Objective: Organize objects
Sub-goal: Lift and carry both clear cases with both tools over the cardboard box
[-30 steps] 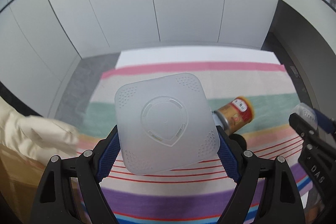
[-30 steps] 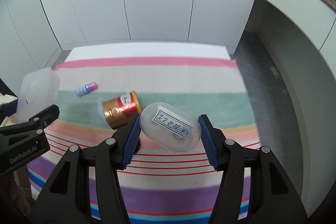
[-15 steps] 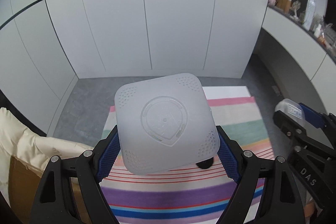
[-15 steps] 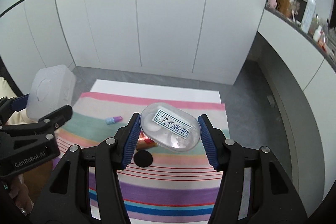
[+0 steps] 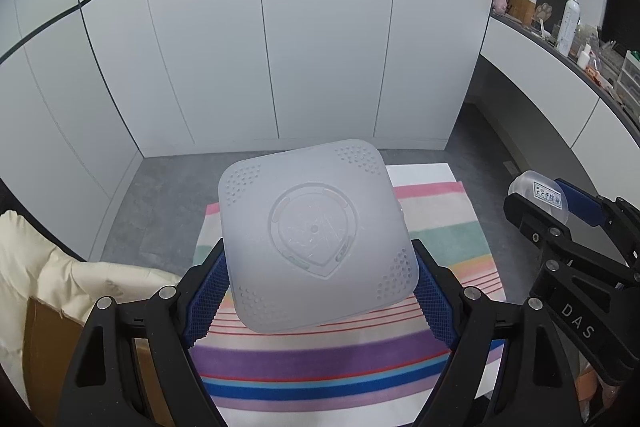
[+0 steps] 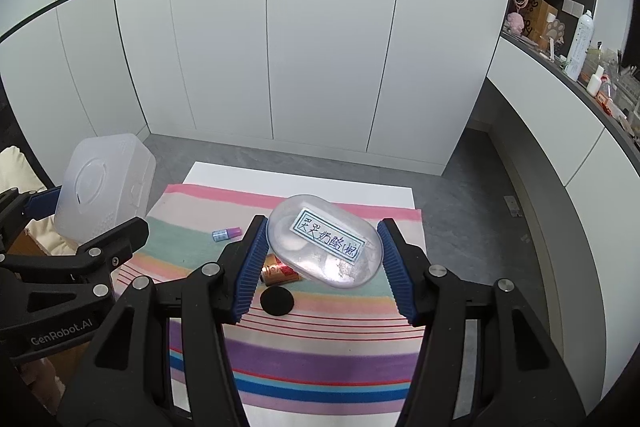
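Both grippers have risen high off the striped cloth: left gripper clamped on frosted square box, right gripper clamped on clear labelled oval case. Likely carrying both away. Can, small bottle, black disc remain on cloth; white cabinets behind.

Right hand-held gripper clamps clear oval case, labelled, above striped cloth. On cloth: gold can lying down, black disc, small purple vial. Left hand-held gripper clamps frosted square box.
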The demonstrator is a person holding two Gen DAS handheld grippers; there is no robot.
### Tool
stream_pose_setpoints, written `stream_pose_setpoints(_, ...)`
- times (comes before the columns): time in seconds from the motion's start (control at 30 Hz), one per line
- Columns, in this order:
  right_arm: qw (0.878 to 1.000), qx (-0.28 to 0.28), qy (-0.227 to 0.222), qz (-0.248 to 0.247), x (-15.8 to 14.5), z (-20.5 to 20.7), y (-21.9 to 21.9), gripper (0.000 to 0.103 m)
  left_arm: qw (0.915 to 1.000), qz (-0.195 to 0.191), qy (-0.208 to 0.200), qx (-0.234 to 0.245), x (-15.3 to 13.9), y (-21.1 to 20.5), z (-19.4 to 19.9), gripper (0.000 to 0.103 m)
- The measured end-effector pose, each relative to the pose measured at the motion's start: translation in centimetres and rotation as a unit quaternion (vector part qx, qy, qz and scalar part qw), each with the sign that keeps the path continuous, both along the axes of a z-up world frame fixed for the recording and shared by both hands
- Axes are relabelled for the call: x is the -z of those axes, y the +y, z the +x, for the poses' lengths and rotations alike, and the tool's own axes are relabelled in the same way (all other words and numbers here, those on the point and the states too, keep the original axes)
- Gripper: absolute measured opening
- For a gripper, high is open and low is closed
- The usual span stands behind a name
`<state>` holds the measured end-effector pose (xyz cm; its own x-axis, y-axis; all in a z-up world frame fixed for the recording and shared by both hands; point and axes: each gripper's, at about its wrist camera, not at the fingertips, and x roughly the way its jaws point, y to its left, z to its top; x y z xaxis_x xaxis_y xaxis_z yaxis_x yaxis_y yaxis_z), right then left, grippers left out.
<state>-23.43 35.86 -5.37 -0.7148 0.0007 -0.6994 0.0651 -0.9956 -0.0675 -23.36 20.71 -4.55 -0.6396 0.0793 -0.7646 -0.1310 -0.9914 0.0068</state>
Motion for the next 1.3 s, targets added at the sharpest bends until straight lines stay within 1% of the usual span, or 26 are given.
stream_pose_setpoints(0.03,1.0,0.0,0.0,-0.001,0.0,0.1,0.1,0.058,1.0,-0.004,0.002,-0.001,0.0,0.2,0.2,0.085)
stream_pose_setpoints(0.1,1.0,0.0,0.0,-0.003,-0.2,0.5,0.0,0.058,0.9996,-0.027,0.011,-0.006,-0.3,0.3,0.8,0.085)
stream_pose_setpoints(0.27,1.0,-0.003,-0.001,-0.02,-0.6,2.0,0.5,0.058,0.9986,-0.041,0.033,0.004,-1.3,0.0,3.9,0.085)
stream_pose_setpoints(0.33,1.0,-0.004,-0.002,-0.022,-0.7,2.8,0.7,0.058,0.9985,-0.04,0.035,0.01,-1.7,-0.1,5.0,0.085)
stream_pose_setpoints(0.47,1.0,-0.005,-0.001,-0.029,-1.2,4.6,1.1,0.058,0.9991,-0.024,0.027,0.02,-2.5,-0.3,7.2,0.085)
stream_pose_setpoints(0.57,0.999,-0.006,0.002,-0.034,-1.6,6.6,1.4,0.058,0.9994,-0.012,0.023,0.022,-3.0,-0.6,8.7,0.085)
stream_pose_setpoints(0.73,0.999,-0.011,0.004,-0.039,-2.2,10.2,1.9,0.058,0.9992,-0.007,0.028,0.027,-3.6,-1.1,11.7,0.085)
stream_pose_setpoints(1.0,0.999,-0.017,0.012,-0.036,-2.9,15.1,1.9,0.058,0.9995,0.015,0.01,0.025,-3.6,-2.9,15.4,0.085)
stream_pose_setpoints(1.1,0.999,-0.016,0.012,-0.05,-3.0,17.0,2.1,0.058,0.9997,0.014,0.01,0.018,-3.4,-3.7,16.9,0.085)
stream_pose_setpoints(1.17,0.998,-0.014,0.013,-0.057,-3.0,18.2,2.2,0.058,0.9998,0.007,0.015,0.015,-3.3,-4.1,18.1,0.085)
stream_pose_setpoints(1.3,0.999,-0.015,0.013,-0.042,-3.0,20.6,1.9,0.058,0.9998,0.008,0.01,0.016,-3.0,-4.7,20.2,0.085)
